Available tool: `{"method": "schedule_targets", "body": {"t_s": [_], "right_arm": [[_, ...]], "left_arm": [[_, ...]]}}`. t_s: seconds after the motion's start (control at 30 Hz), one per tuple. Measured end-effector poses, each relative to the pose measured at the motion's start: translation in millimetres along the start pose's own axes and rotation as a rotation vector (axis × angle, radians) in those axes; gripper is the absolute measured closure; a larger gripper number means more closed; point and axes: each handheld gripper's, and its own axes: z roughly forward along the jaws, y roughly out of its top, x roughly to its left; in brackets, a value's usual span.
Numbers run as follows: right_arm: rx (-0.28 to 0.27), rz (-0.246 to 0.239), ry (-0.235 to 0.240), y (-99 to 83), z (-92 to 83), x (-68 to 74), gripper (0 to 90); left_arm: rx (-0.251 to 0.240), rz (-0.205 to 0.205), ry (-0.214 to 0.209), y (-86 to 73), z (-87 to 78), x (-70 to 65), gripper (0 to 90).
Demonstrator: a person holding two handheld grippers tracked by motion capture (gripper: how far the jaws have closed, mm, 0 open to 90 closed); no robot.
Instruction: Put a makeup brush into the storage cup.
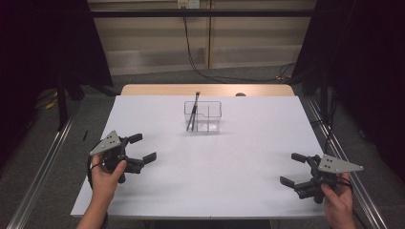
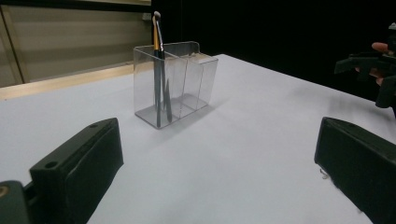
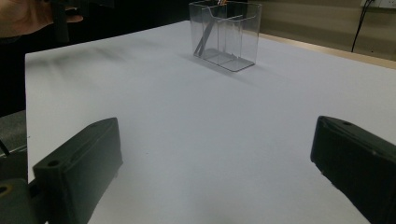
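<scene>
One clear organizer (image 1: pixel 203 116) stands on the white table (image 1: pixel 239 157), toward twelve o'clock from the table's middle. It has several compartments; its left-hand one holds one brush (image 1: pixel 193 112), leaning with the bristle end up above the rim, and the others look empty. Two grippers rest near the table's front: the left gripper (image 1: pixel 142 148) at eight o'clock and the right gripper (image 1: pixel 292 169) at four o'clock, each with jaws spread wide, grasping nothing, well apart from the organizer.
</scene>
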Motion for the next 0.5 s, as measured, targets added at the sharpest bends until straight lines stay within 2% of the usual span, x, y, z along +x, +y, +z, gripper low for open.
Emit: {"method": "schedule_targets", "body": {"t_s": [0.37,0.5], "right_arm": [[-0.001,-0.005,0.006,0.2,1.2,-0.5,1.4],[-0.004,-0.005,0.007,0.5,1.3,-0.6,1.4]], "left_arm": [[0.015,0.008,0.013,-6.6,-18.5,1.2,1.0],[0.016,-0.002,0.018,-8.6,-21.0,1.2,1.0]]}}
